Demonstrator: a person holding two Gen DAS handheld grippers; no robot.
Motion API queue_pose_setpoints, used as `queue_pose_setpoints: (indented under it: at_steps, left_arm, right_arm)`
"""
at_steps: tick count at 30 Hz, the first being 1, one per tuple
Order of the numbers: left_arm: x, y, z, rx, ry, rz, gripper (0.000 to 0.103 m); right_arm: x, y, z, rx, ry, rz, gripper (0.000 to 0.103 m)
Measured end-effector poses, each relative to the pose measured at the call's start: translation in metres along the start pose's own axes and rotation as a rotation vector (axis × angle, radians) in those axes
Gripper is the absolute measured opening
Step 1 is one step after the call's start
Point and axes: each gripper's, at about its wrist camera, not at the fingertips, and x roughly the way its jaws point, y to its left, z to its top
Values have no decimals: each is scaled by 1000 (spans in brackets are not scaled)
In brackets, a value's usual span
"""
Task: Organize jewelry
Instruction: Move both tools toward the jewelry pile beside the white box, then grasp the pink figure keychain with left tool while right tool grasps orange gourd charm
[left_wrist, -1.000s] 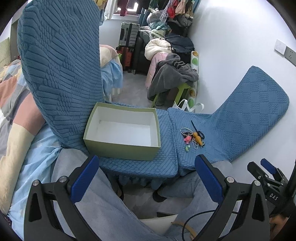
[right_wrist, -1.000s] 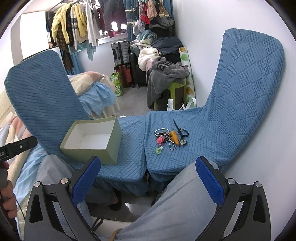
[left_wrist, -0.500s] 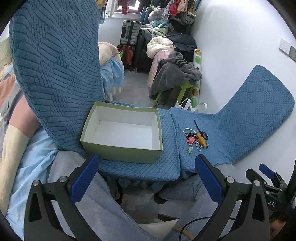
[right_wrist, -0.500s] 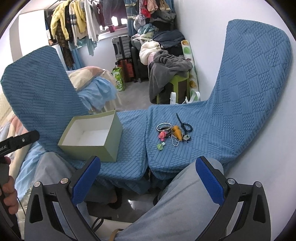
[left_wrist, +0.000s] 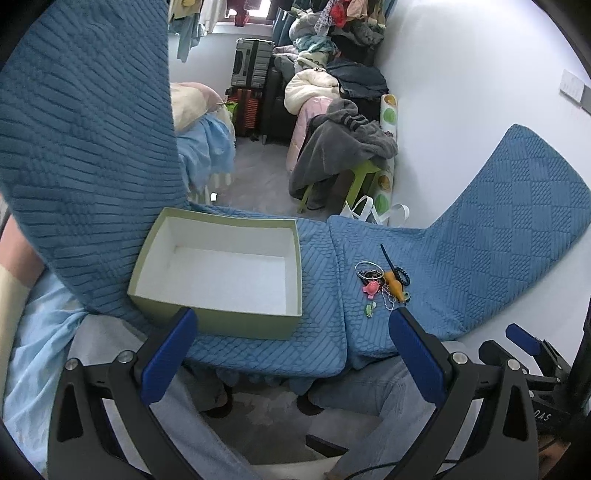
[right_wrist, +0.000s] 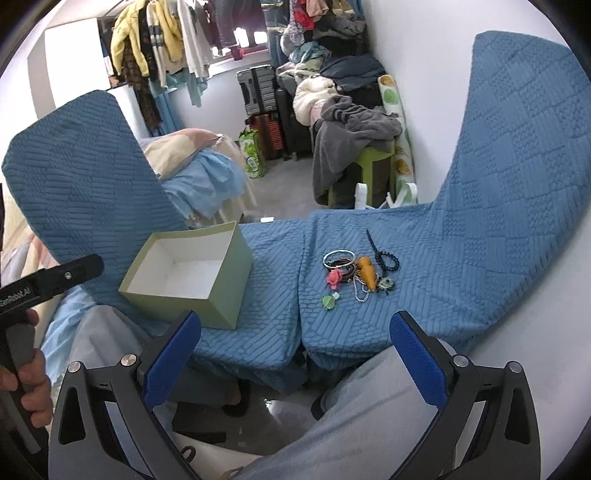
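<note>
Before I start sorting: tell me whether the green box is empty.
Empty. The box shows only its bare white floor; the jewelry lies beside it on the blue cushion.

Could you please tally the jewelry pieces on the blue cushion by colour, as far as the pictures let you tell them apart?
Silver: 2, bangle and ball chain
Dark: 2, beaded bracelet and stacked rings
Orange: 1, carrot charm
Pink: 1, flower clip
Green: 1, small clip
Total: 7; the overlapping pile may hide more.

Home bedroom: hanging clothes (right_wrist: 162, 48) by the window, stacked suitcases (left_wrist: 253, 79), bed with quilt (right_wrist: 192, 155), garment heaps (one draped over a green stool (right_wrist: 373, 162)).
</note>
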Motion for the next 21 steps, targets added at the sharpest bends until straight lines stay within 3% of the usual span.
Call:
queue_pose_setpoints:
  at_steps: [5, 13, 21]
  left_arm:
    - [13, -9, 8, -6, -27, -28, 102]
    - [36, -24, 14, 5, -57, -30, 102]
    - [77, -46, 15, 37, -42, -73, 102]
  right_arm:
    - [21, -11, 6, -17, 11, 8, 87]
    - [40, -33, 22, -54, -44, 2, 81]
    - [76, -59, 25, -58, -42, -2, 47]
